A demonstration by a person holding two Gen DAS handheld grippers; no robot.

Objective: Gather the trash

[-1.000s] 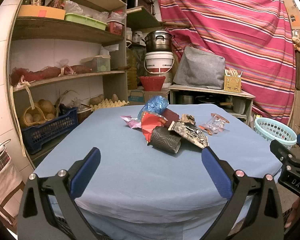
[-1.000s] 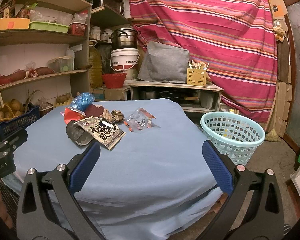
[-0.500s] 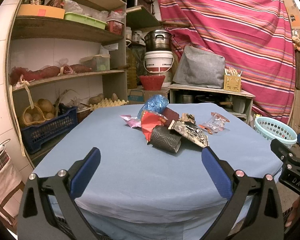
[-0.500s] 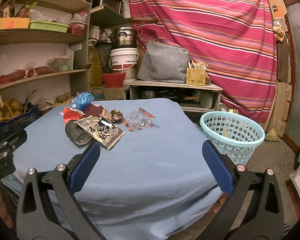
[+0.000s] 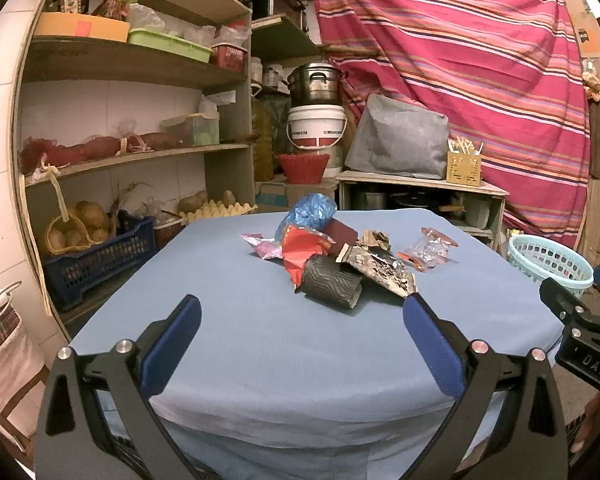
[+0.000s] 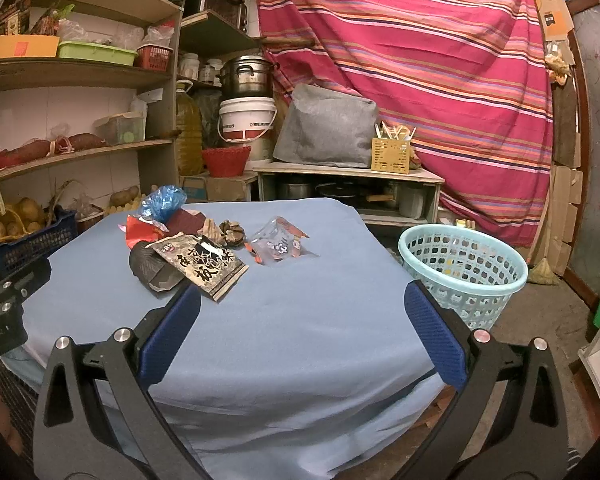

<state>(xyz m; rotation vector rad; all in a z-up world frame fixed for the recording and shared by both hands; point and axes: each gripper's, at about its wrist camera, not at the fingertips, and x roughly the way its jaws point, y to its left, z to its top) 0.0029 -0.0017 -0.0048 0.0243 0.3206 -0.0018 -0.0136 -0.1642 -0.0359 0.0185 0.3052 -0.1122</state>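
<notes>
A heap of trash lies mid-table on the blue cloth (image 5: 268, 344): a black ribbed cup (image 5: 331, 286) on its side, a red wrapper (image 5: 300, 250), a blue plastic bag (image 5: 312, 210), a pink wrapper (image 5: 260, 245), a dark printed packet (image 6: 204, 262), a clear packet (image 6: 278, 246) and a crumpled brown scrap (image 6: 232, 233). My left gripper (image 5: 300, 330) hangs open at the near table edge, short of the heap. My right gripper (image 6: 300, 330) is open too, over the near right part of the cloth. A pale blue laundry-style basket (image 6: 466, 276) stands on the floor right of the table.
Wooden shelves (image 5: 132, 152) with crates, potatoes (image 5: 80, 220) and boxes line the left wall. A low cabinet (image 6: 348, 184) with a bucket (image 6: 247, 120), a pot and a grey cover stands behind the table. A striped red cloth (image 6: 420, 60) hangs at the back.
</notes>
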